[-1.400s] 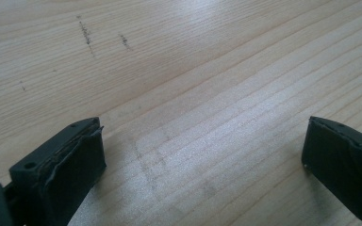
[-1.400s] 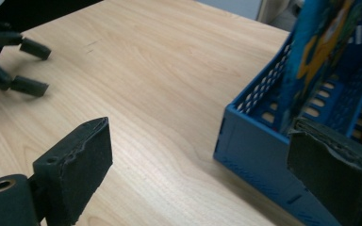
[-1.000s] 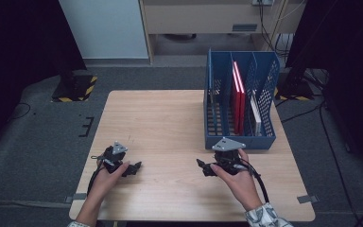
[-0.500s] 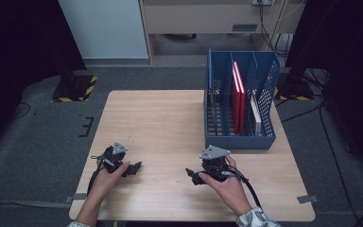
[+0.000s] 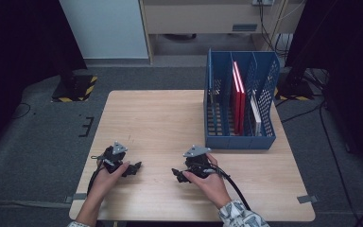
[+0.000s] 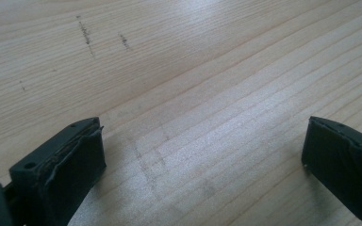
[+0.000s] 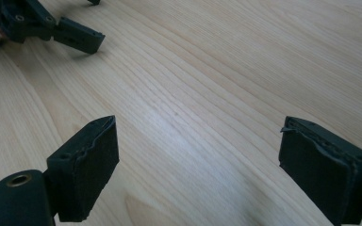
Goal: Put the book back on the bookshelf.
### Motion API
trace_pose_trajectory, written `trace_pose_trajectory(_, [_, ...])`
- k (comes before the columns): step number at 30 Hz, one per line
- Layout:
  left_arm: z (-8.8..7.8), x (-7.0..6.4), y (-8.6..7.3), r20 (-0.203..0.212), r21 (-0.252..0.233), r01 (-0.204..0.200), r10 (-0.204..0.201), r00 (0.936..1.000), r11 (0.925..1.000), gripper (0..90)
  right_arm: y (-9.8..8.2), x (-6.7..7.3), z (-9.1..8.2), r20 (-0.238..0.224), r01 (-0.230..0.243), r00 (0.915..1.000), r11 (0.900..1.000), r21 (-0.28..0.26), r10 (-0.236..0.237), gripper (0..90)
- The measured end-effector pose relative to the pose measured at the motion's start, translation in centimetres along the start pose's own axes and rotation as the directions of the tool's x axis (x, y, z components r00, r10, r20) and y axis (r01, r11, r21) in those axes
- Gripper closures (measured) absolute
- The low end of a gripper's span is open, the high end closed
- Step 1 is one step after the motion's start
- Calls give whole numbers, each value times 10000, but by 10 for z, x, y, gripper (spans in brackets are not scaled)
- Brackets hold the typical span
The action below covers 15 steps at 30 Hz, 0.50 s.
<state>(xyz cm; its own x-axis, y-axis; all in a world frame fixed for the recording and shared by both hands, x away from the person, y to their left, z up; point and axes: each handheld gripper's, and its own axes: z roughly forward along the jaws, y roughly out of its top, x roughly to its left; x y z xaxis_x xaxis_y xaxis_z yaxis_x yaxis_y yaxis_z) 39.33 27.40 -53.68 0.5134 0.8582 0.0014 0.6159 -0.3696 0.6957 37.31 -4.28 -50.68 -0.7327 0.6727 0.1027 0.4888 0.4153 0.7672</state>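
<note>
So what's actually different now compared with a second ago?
The right gripper has slid away from the blue perforated file rack, leftward and nearer the person, jaws wide open with nothing between them. The left gripper stayed put on the pale wooden table, also open. The red books stayed in the rack.

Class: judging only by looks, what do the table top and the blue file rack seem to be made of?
Table top: pale wood or wood-look laminate, matte; straight grain lines show up close.
Blue file rack: probably moulded plastic, with even blue colour and perforated walls.
</note>
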Motion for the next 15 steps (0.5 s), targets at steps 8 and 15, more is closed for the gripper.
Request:
trace_pose_trajectory(8, [0, 0, 0, 14, 1, -14, 14, 10000, 10000, 0, 5, -4, 23, 130, -217, 9997, 9994, 282, 214, 130])
trace_pose_trajectory(15, [0, 0, 0, 21, 0, -22, 22, 10000, 10000, 0, 2, -13, 30, 457, -405, 9982, 9984, 395, 387, 123])
